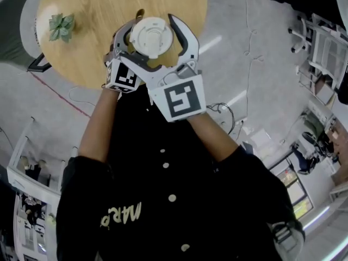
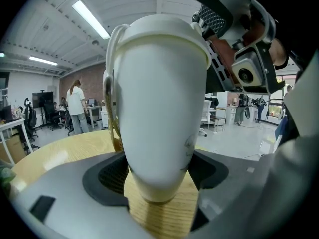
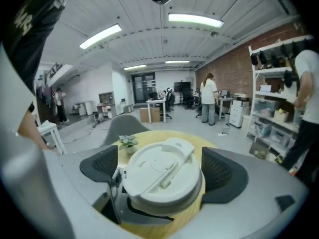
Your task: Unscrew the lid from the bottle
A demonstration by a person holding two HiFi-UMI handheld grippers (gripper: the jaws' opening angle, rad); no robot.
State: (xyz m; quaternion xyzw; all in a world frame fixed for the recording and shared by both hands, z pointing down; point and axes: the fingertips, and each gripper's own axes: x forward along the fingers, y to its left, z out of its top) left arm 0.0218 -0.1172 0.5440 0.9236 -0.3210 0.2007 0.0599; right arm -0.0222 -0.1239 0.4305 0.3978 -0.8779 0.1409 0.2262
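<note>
left claw point(image 2: 158, 173) clamps tall white plastic bottle point(image 2: 159, 108) over round wooden table point(image 1: 103, 15); right claw point(image 3: 162, 169) spread wide around white flip-top lid point(image 3: 157, 180), not touching.

Open-plan office here: desks point(image 3: 155, 102) and swivel chairs point(image 3: 188, 97) down the hall, strip lights point(image 3: 194, 20) overhead, brick wall point(image 3: 227, 66), stocked shelves point(image 3: 271, 108).

A round wooden counter point(image 1: 98, 4) is set on a grey floor point(image 1: 250, 53), with a small plant point(image 1: 61, 26) placed on it. Strip lights point(image 3: 194, 19) are mounted overhead; a brick wall point(image 3: 229, 68) and shelves point(image 3: 269, 114) are seen beyond.
</note>
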